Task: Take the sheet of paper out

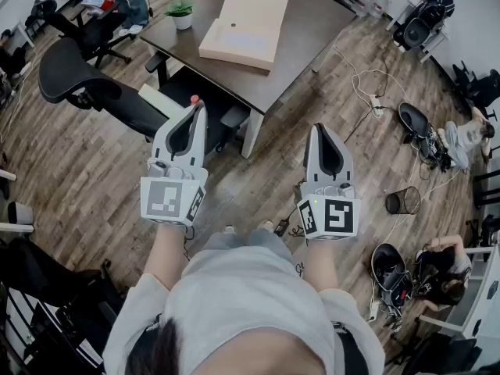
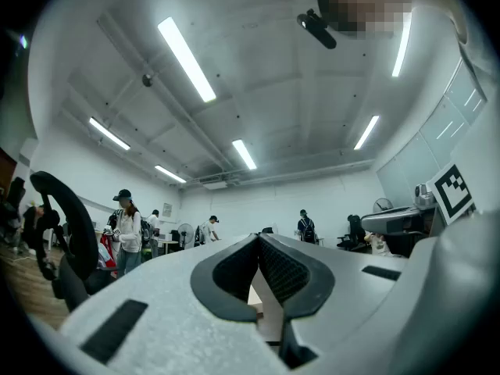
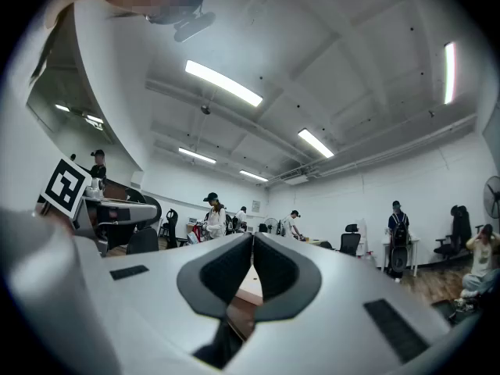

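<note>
A flat beige cardboard box (image 1: 246,26) lies closed on the dark table (image 1: 308,41) ahead of me; no loose sheet of paper shows. My left gripper (image 1: 197,105) is held in the air short of the table's near edge, jaws together and empty. To its right my right gripper (image 1: 325,128) hangs over the wooden floor, also shut with nothing in it. In the left gripper view the left gripper (image 2: 258,237) has its tips touching, and a strip of the box shows behind them. The right gripper (image 3: 252,236) looks the same in the right gripper view.
A black office chair (image 1: 78,80) stands left of the table, and a small potted plant (image 1: 181,12) sits on the table's far left corner. A mesh wastebasket (image 1: 402,201), cables and bags lie on the floor to the right. People stand and sit around the room.
</note>
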